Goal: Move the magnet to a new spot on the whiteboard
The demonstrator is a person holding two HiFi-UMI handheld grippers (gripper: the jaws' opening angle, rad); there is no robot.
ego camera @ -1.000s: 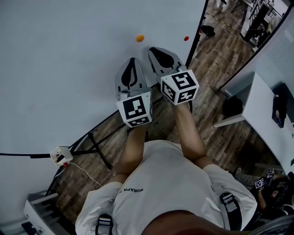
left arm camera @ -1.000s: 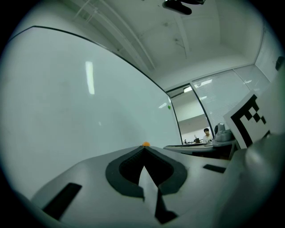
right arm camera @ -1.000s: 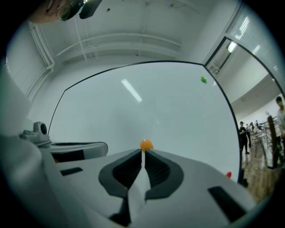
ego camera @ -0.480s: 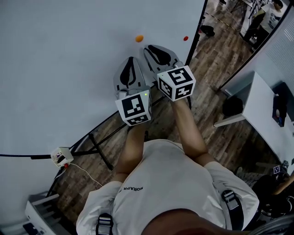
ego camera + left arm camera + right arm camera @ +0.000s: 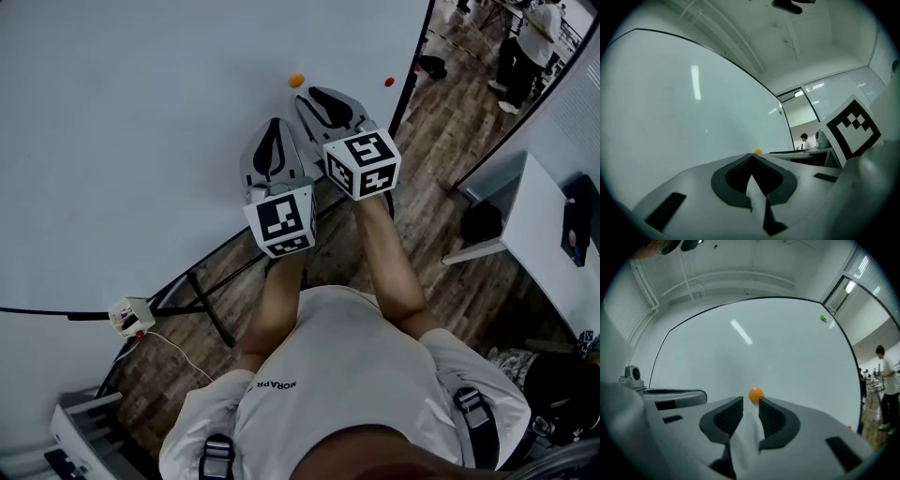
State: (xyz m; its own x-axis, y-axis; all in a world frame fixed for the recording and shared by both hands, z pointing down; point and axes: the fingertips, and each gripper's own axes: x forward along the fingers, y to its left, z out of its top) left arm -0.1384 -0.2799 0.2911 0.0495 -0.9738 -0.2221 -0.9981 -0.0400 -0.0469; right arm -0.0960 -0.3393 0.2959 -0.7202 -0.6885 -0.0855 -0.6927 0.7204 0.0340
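The whiteboard (image 5: pixel 141 141) is a smooth, glossy white sheet with a thin dark frame, and ceiling lights show on it as pale streaks. The orange magnet (image 5: pixel 756 394) is a small round button stuck flat to the board, low down near its right side.

The right gripper (image 5: pixel 751 401) points at the board. Its jaws have just been opening and now stand a little apart, with a narrow slot between two ribbed dark pads set in matte grey shells. The orange magnet sits just past the tips, in line with the slot. Neither pad presses on it and nothing is between the jaws.

The left gripper (image 5: pixel 751 157) is close beside the right one. Its jaws are pressed together so the dark pads meet in a point, and they hold nothing.

A red magnet (image 5: pixel 389 82) sits by the board's right edge, well apart from the orange one, and a green magnet (image 5: pixel 823 318) sits higher up near the same edge. Below the board, the floor (image 5: pixel 441 122) is brown wood planks.
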